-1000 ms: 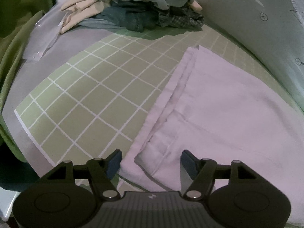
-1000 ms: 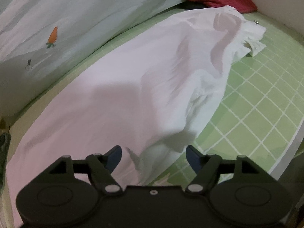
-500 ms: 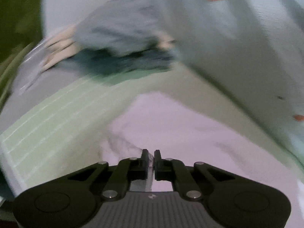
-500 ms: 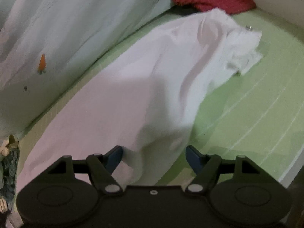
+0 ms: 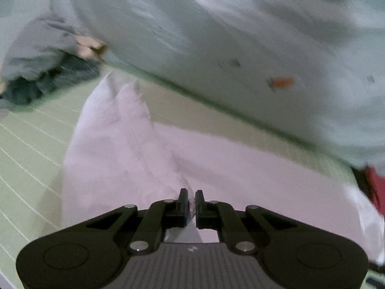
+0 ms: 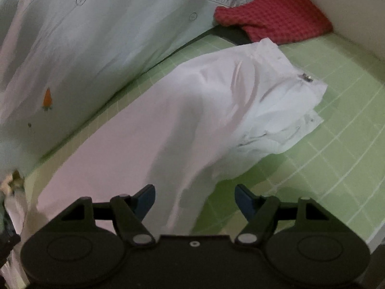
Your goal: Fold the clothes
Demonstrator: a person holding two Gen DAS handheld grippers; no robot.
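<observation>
As left claw (image 5: 191,207) pinches white garment (image 5: 115,149), right claw (image 6: 195,198) agape

- Garment (image 6: 192,110) lies stretched across the gridded mat (image 6: 336,125) on the tabletop, one end bunched at the far right in the right wrist view.
- Left tool (image 5: 190,202) pinches a fold of the garment (image 5: 115,149); cloth rises from the mat (image 5: 26,144) to it.
- Right tool (image 6: 195,200) above the garment's near edge, spread, cloth under the gap, pads apart from it.
- Printed sheet (image 6: 96,36) behind the garment, along the mat's far edge.
- Towel (image 6: 276,21) behind the bunched end.
- Clothes pile (image 5: 41,67) far left, left wrist view.
</observation>
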